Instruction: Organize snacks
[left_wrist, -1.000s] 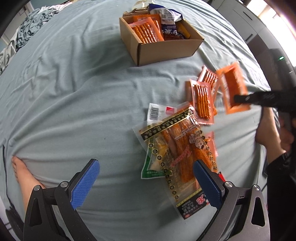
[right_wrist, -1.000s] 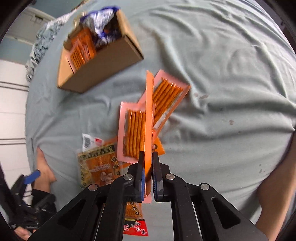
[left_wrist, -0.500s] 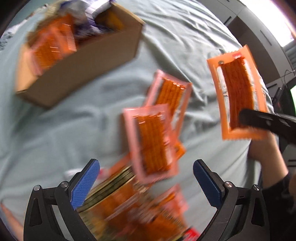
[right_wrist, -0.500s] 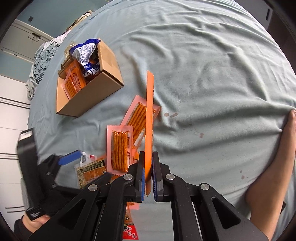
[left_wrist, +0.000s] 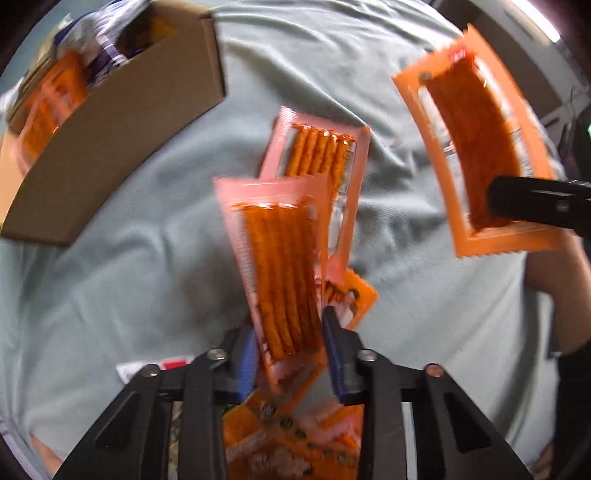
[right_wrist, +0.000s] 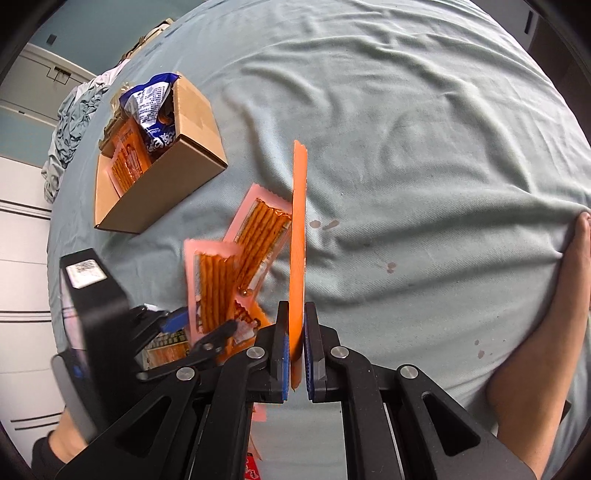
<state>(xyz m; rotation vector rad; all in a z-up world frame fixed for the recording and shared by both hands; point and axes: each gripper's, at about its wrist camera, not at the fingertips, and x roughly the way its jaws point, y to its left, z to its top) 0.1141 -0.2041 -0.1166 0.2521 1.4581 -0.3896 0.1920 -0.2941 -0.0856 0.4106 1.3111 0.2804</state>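
My left gripper (left_wrist: 290, 343) is shut on a pink packet of orange snack sticks (left_wrist: 280, 266), its lower end between the blue pads; the packet also shows in the right wrist view (right_wrist: 210, 284). A second pink stick packet (left_wrist: 325, 155) lies on the sheet behind it. My right gripper (right_wrist: 295, 354) is shut on an orange snack packet (right_wrist: 298, 240), seen edge-on; in the left wrist view this orange packet (left_wrist: 476, 147) hangs in the air at the right. A cardboard box (left_wrist: 110, 147) with several snack packets sits at the upper left.
More snack packets (left_wrist: 295, 435) lie under my left gripper. The pale green bedsheet (right_wrist: 406, 147) is wrinkled with small stains. A bare arm (right_wrist: 546, 332) rests at the right. Crumpled cloth (right_wrist: 70, 125) lies beyond the box.
My left gripper moved forward and closed on the pink stick packet, lifting its end. My right gripper keeps holding the orange packet raised.
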